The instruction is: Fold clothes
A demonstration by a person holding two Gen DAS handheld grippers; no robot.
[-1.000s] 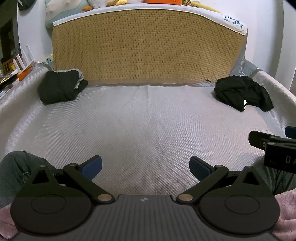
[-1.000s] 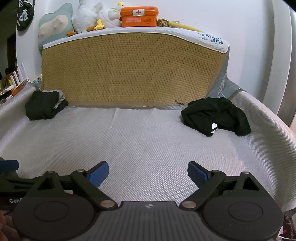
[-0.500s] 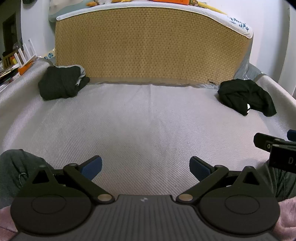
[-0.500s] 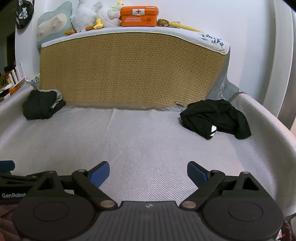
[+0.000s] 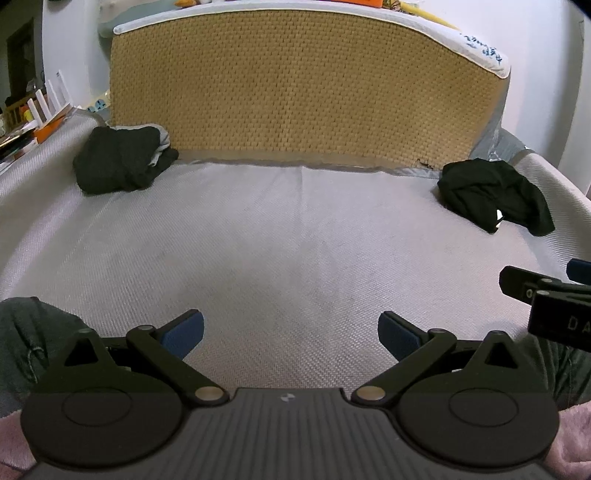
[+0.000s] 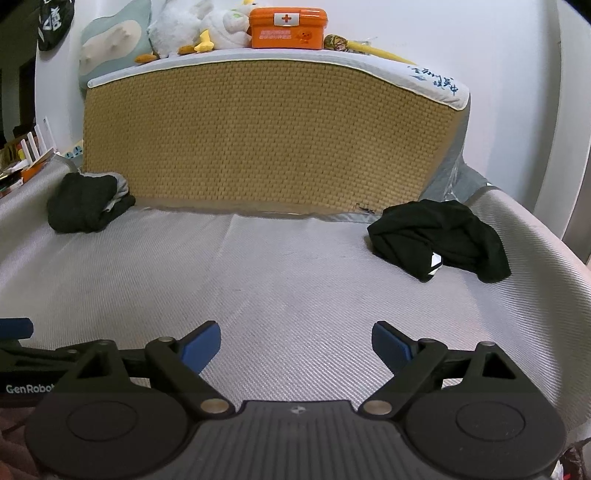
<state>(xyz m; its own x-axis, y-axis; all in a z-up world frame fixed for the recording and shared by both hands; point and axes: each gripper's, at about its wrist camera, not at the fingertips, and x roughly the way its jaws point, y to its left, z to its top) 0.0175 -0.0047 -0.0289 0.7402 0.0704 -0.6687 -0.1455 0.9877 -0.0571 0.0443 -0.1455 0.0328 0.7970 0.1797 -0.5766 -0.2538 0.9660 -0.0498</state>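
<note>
Hovering left gripper [image 5: 291, 334]: jaws wide, holding nothing.
Right gripper [image 6: 296, 345]: jaws wide, empty.
Crumpled black garment [image 6: 439, 238]: lay well ahead, right of both.
Folded dark clothes [image 6: 88, 201]: lay far ahead-left, against the woven headboard [image 6: 266, 136].

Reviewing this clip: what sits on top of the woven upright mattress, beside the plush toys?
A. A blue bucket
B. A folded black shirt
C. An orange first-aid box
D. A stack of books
C. In the right wrist view an orange first-aid box with a red cross on a white patch rests on the top edge of the woven upright mattress, next to the plush toys.
</note>
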